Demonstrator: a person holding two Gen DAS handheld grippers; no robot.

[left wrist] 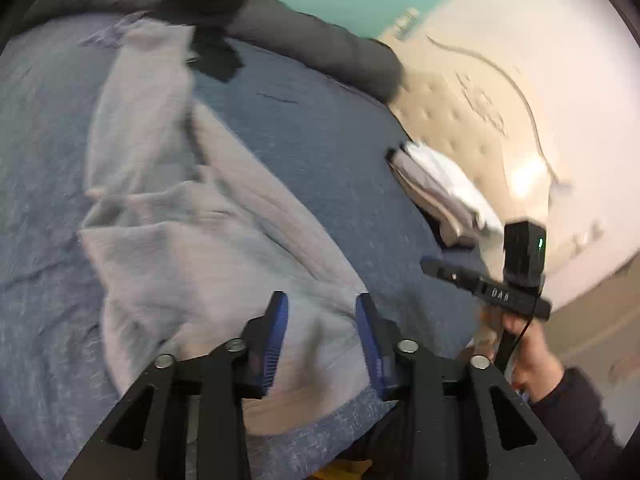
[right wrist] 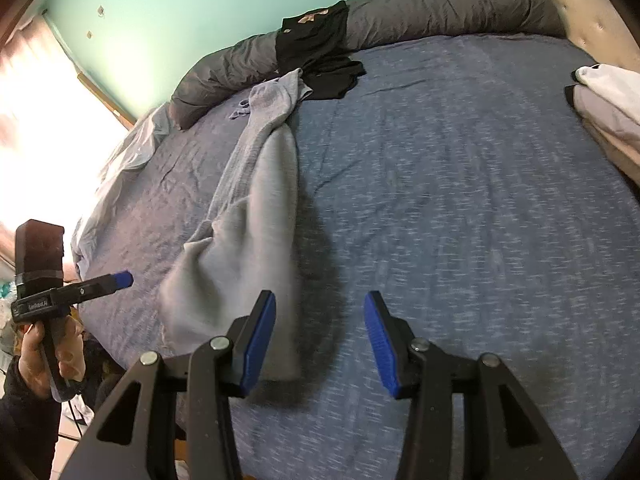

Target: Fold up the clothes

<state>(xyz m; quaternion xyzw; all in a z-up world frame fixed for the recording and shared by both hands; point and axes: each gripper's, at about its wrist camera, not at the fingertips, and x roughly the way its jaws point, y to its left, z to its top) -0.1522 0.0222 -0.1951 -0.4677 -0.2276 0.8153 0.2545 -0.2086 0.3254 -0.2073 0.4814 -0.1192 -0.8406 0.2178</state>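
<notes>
Blue pads of the left hand-held gripper (left wrist: 322,320) hang parted above the grey garment (left wrist: 192,220), gripping nothing; the right hand-held gripper (right wrist: 320,320) is equally empty beside it. Soft, limp knit sprawls rumpled across the bed (right wrist: 460,200), likely best pinched at the hem corners. Folded clothes (right wrist: 608,96) wait further off.

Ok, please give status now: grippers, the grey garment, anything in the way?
Left gripper open, empty. Right gripper open, empty. Grey garment lying loose on bed. Black clothes beyond, not blocking.
</notes>
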